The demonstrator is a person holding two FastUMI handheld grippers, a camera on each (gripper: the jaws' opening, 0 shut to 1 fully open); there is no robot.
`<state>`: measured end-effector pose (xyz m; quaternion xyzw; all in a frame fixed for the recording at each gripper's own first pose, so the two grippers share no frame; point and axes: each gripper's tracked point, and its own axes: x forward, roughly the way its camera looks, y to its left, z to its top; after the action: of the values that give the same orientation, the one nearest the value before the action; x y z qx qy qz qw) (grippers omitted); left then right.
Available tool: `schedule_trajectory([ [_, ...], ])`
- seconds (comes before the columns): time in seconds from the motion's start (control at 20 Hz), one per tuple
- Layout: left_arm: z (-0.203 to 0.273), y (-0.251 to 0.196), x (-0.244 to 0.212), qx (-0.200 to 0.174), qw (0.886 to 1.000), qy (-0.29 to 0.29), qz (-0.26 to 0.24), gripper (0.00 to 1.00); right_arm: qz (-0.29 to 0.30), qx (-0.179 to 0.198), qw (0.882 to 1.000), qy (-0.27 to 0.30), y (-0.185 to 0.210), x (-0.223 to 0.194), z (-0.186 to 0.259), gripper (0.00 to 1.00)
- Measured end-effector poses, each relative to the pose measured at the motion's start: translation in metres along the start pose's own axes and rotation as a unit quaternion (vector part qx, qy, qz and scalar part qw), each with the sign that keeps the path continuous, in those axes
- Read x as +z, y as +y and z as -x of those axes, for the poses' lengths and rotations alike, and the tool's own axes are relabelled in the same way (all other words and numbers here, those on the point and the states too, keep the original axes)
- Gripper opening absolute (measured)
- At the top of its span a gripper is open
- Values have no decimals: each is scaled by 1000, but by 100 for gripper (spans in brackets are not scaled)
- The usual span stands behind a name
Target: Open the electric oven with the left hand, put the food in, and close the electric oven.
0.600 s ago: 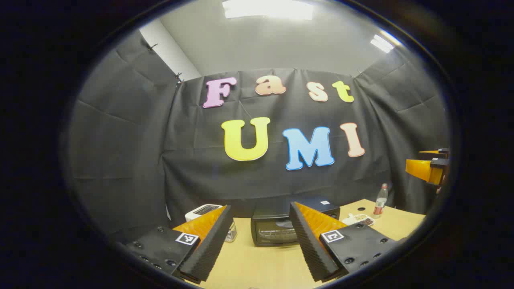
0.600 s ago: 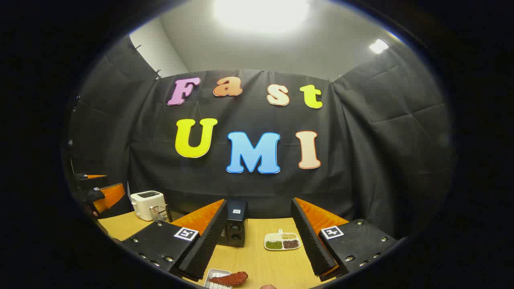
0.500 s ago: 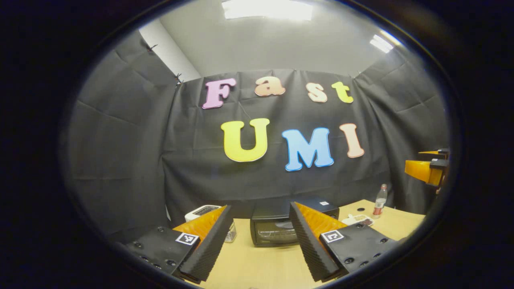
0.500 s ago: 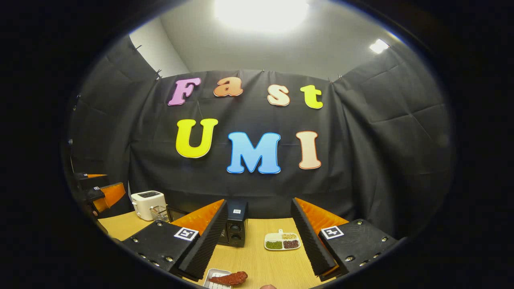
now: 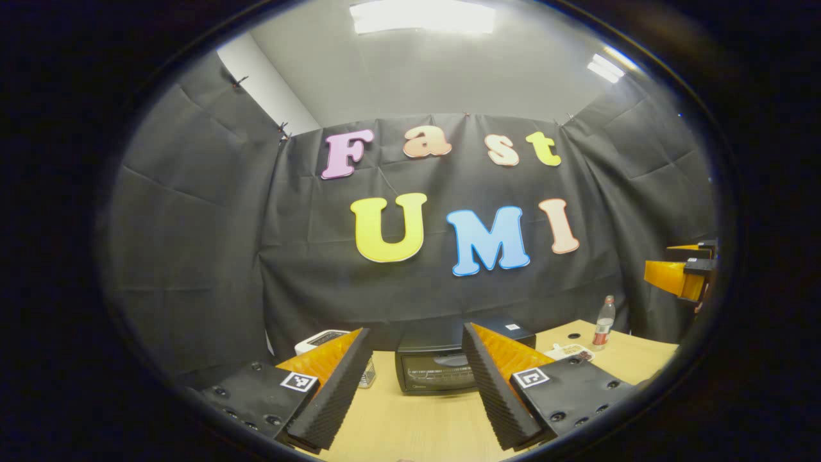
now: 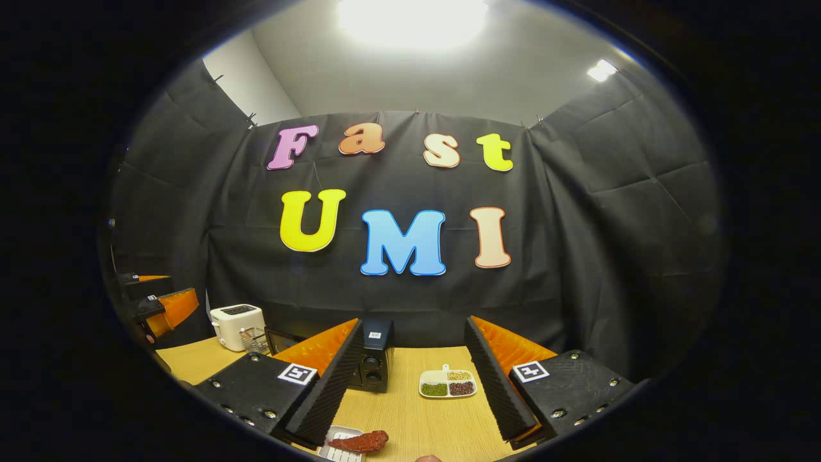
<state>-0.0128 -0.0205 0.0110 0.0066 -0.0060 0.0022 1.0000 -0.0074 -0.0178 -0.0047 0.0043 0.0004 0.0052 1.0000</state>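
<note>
We are noting small shift since half second ago: in left gripper view, electric oven [image 5: 436,367] sliding toward 9 o'clock and sitting higher between left tongs [image 5: 410,391], so we are judging approach under way, door shut, not yet touched. Left tongs gaping wide, holding nothing. Right tongs [image 6: 410,388] likewise wide, empty. Food [image 6: 359,441], red piece on white tray [image 6: 338,452] on tabletop [image 6: 417,423], at 6 o'clock in right gripper view; long axis running 3-to-9. Oven front facing us.

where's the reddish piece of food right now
In the right gripper view, the reddish-brown piece of food lies on a small white tray on the wooden table, near the bottom edge, in front of the black electric oven.
</note>
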Motion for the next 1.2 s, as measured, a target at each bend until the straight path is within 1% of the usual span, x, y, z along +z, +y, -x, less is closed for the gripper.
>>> schedule_trajectory([
  [0.2, 2, -10, 1, 1, 1000, -1, 2, 99, 1, 11, 1000, 1, -6, -4, 3, 95],
  [0.25, 1, -14, 1, 1, 1000, -2, 5, 95, 0, 14, 1000, 2, -8, -7, 4, 95],
  [0.3, 0, -17, 2, 2, 1000, -2, 7, 95, -2, 18, 1000, 4, -10, -8, 6, 95],
  [0.35, -1, -18, 1, 6, 1000, -2, 7, 90, -2, 24, 1000, 4, -11, -10, 8, 95],
  [0.4, -3, -19, 2, 10, 1000, -4, 6, 99, 1, 29, 1000, 0, -12, -9, 11, 95],
  [0.5, -9, -22, 2, 14, 1000, -7, 3, 99, 5, 35, 999, -9, -14, -7, 13, 95],
  [0.65, -21, -25, 2, 16, 1000, -10, -1, 99, -4, 40, 999, -4, -13, -9, 11, 95],
  [0.7, -26, -27, 1, 12, 1000, -11, 3, 95, -9, 38, 999, -2, -14, -9, 9, 95],
  [0.75, -34, -29, -1, 9, 1000, -13, 6, 99, -12, 33, 999, -2, -16, -8, 8, 95],
  [1.0, -76, -34, -9, -16, 1000, -13, 13, 99, -13, 2, 1000, 0, -19, -5, -4, 95],
  [1.2, -111, -38, -26, -39, 999, -7, 15, 99, -10, -25, 1000, 3, -17, -6, -12, 95],
])
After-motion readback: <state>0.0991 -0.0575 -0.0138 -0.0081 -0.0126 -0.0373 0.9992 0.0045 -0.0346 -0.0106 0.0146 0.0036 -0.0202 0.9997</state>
